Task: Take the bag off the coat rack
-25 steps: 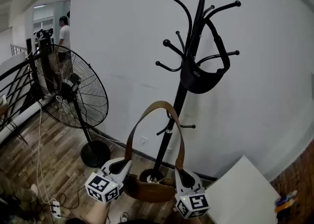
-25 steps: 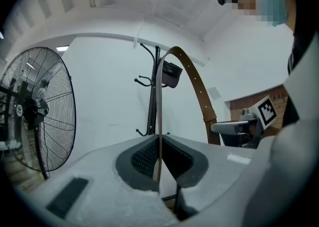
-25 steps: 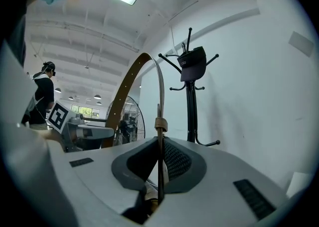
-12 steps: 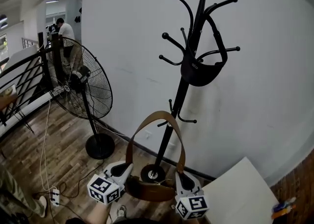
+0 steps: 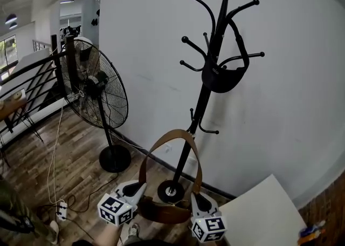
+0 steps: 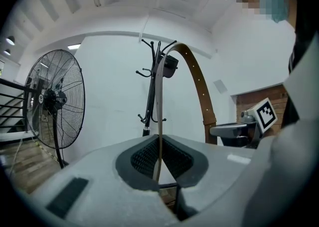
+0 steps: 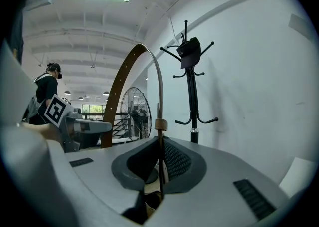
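Note:
A black coat rack [image 5: 200, 111] stands against the white wall, and a black bag [image 5: 221, 77] hangs from its upper hooks. In front of the rack's base, low in the head view, a brown leather bag [image 5: 161, 211] hangs between my two grippers, clear of the rack. Its strap [image 5: 171, 134] arches up over them. My left gripper [image 5: 140, 188] is shut on the strap's left end [image 6: 158, 121]. My right gripper [image 5: 194, 197] is shut on the right end [image 7: 160, 126], just below a leather loop.
A large black pedestal fan [image 5: 99, 91] stands left of the rack, and a cable runs from it to a power strip [image 5: 61, 211] on the wood floor. A white tabletop [image 5: 264, 215] lies at the lower right. A black railing [image 5: 32, 86] borders the far left.
The head view has swung left, so the fan and rack sit further right. The brown bag's strap arch shows lower in the frame. Both grippers keep their hold.

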Motion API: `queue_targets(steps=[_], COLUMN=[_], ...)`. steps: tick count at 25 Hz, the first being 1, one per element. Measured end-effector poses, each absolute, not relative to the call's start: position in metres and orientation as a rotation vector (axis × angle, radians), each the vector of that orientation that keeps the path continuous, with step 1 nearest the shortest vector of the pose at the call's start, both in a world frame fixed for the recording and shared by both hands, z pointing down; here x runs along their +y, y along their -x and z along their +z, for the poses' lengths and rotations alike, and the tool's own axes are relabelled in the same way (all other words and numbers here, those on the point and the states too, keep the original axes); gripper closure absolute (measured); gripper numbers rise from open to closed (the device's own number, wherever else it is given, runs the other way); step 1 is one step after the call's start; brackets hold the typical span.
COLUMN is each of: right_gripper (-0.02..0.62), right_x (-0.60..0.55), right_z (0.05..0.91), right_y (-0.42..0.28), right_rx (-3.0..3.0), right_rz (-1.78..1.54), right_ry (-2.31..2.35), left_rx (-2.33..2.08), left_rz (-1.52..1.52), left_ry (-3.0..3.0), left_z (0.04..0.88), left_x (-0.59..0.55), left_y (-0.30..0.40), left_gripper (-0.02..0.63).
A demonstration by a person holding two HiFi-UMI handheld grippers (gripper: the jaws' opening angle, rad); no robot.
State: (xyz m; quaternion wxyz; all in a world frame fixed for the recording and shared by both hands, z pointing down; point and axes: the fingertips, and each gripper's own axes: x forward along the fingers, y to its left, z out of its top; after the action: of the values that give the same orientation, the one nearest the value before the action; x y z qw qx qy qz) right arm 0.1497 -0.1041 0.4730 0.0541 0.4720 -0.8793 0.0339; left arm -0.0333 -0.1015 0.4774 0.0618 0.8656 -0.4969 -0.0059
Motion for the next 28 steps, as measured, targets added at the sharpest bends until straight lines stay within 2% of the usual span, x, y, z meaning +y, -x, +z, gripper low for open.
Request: queue_targets(steps=[28], right_gripper=[0.568], right_x=[-0.088], right_z=[0.494], right_y=[-0.135], right_rx=[-2.651], right_rz=[0.128], right_ry=[-1.373], left_rx=[-1.530], left_rz=[0.014], left_ry=[-2.554], left_z=[0.497], left_x=[-0.078], left_y=[0.046], left_gripper=[0.588])
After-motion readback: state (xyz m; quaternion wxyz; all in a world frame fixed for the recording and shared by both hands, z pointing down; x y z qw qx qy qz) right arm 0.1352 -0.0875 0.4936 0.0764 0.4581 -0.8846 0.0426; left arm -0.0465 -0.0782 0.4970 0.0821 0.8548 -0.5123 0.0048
